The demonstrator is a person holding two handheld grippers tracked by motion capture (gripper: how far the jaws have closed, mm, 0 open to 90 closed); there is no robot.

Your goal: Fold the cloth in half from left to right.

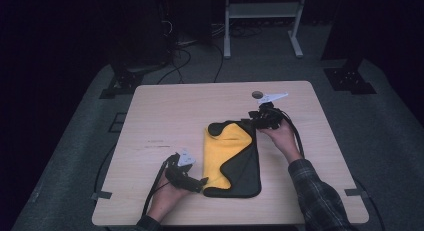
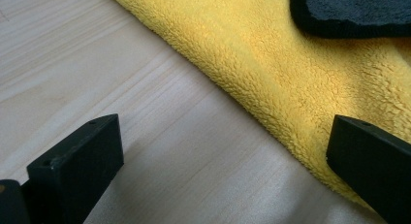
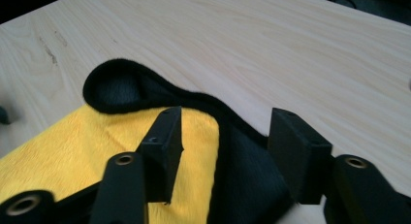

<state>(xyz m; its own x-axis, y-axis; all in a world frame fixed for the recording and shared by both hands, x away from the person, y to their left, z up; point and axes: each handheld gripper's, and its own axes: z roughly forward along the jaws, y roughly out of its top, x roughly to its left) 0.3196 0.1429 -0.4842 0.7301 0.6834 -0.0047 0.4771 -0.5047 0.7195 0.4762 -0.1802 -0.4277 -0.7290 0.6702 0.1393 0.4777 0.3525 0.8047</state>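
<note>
Two claws are mine: the right claw (image 3: 223, 136) stands half open, straddling the cloth's (image 1: 232, 158) far right corner where black backing meets yellow fleece, pads not yet pressing. My left claw (image 2: 223, 170) gapes wide and empty at the near left edge, one jaw over yellow pile, the other over bare counter (image 1: 165, 116). Lengthwise the cloth runs away from me, so my right hand is nearer the far corner. Whether the lower jaw touches fabric, I cannot tell.

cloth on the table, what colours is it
The cloth is yellow on one face and black on the other, clearest in the high view.
</note>
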